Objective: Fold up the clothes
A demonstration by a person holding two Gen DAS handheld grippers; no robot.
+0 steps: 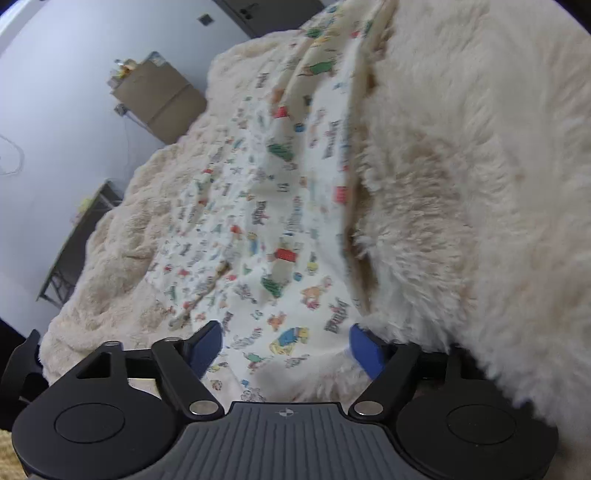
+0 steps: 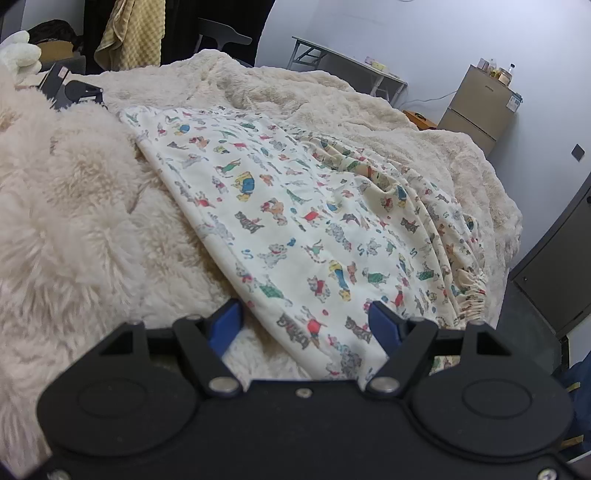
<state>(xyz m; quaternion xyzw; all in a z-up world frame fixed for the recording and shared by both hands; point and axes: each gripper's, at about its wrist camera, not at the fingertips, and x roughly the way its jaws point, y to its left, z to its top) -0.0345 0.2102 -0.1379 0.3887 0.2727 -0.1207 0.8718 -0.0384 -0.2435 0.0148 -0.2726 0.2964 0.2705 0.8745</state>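
A cream garment printed with small cartoon animals (image 2: pixel 295 218) lies spread on a fluffy cream blanket (image 2: pixel 74 206); it also shows in the left wrist view (image 1: pixel 258 206). Its gathered elastic edge (image 2: pixel 469 291) sits at the right. My right gripper (image 2: pixel 306 321) is open, its blue-padded fingers straddling the garment's near corner just above the cloth. My left gripper (image 1: pixel 286 343) is open over the garment's other end, with a fold of the blanket (image 1: pixel 461 184) rising at its right. The left gripper's black body (image 2: pixel 74 92) shows far left in the right wrist view.
The bed's far edge drops off toward a brown cabinet (image 2: pixel 480 107) and a grey folding table (image 2: pixel 343 62) by the wall. A dark door or cupboard (image 2: pixel 554 266) stands at the right. A yellow towel (image 2: pixel 129 29) hangs behind the bed.
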